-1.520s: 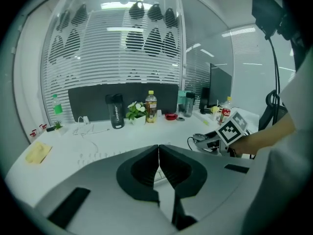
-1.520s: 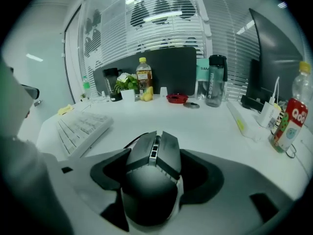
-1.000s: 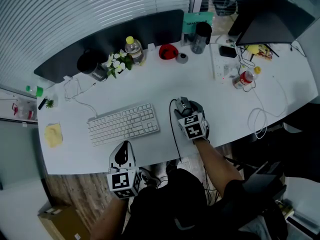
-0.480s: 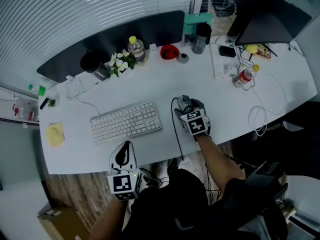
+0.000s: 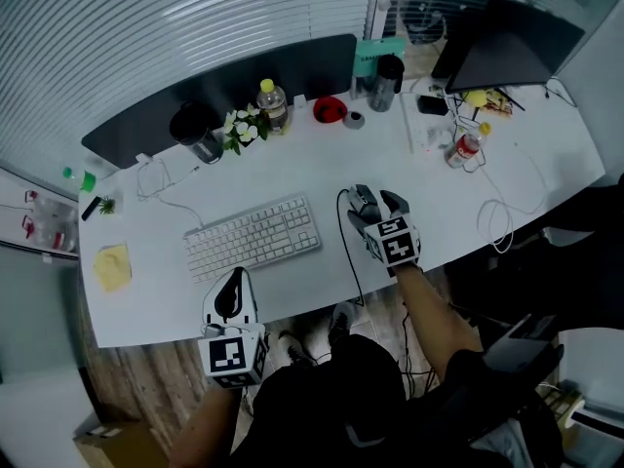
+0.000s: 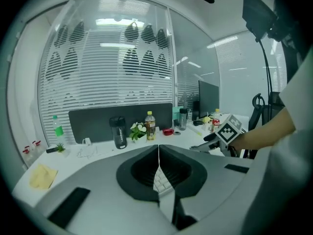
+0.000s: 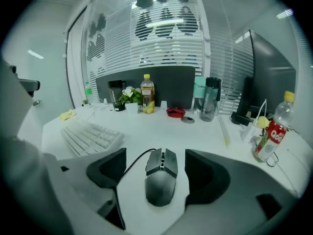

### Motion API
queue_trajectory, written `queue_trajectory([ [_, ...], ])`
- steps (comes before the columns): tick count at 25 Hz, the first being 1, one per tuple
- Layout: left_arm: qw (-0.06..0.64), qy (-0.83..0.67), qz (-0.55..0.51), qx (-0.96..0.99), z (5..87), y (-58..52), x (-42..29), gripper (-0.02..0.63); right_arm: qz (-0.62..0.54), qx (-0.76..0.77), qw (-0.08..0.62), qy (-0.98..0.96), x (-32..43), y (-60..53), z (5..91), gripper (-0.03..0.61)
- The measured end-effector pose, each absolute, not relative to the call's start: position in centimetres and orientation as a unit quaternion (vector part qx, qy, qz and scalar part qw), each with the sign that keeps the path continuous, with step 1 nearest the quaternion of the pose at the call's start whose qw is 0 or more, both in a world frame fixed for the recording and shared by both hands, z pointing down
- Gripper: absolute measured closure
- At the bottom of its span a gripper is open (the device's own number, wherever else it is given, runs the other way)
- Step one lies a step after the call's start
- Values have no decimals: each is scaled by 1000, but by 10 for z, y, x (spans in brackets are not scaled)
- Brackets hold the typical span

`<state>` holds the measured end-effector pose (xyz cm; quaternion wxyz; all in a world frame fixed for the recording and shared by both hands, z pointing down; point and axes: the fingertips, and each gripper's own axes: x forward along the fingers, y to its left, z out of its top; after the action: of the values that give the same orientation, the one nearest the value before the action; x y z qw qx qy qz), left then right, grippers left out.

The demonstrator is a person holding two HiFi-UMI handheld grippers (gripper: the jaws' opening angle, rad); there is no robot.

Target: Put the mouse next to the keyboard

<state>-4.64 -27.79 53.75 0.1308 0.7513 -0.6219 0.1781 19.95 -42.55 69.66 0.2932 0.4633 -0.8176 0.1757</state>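
A white keyboard [image 5: 253, 237] lies on the white desk [image 5: 292, 169]. Just to its right sits a dark grey wired mouse [image 5: 362, 200], its cable [image 5: 345, 252] running to the desk's front edge. My right gripper [image 5: 378, 204] straddles the mouse [image 7: 161, 176]. The jaws of the right gripper [image 7: 155, 164] have just been opening and stand clear of the mouse on both sides. My left gripper [image 5: 232, 296] hovers at the front edge below the keyboard, its jaws meeting, nothing held. In the left gripper view the left gripper [image 6: 159, 153] shows the keyboard [image 6: 162, 182] past its jaws.
Along the black divider [image 5: 224, 76] stand a black mug [image 5: 195, 130], flowers [image 5: 244, 127], a yellow-capped bottle [image 5: 274, 105], a red bowl [image 5: 330, 110] and a dark tumbler [image 5: 387, 81]. Yellow notes [image 5: 112, 266] lie left; a red-labelled bottle [image 5: 462, 148] and loose white cable [image 5: 502, 227] lie right.
The right gripper's jaws have spread off the mouse and the gripper has lifted; the mouse stays on the desk. The left gripper has risen a little at the desk's front edge.
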Motion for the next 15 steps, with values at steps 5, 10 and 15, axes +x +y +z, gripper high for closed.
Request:
queue_trajectory([
  [5,106,-611,166,767,504,-275,-59,584,175,490,246,-818,197,-395,643,256],
  [10,92,-557,143,813,475,-258,-58,584,173,491,191,-832,179,-358,583,292],
  [15,86,-523,118,840,450,-240,-62,584,139,475,135,-859,150,-322,514,342],
])
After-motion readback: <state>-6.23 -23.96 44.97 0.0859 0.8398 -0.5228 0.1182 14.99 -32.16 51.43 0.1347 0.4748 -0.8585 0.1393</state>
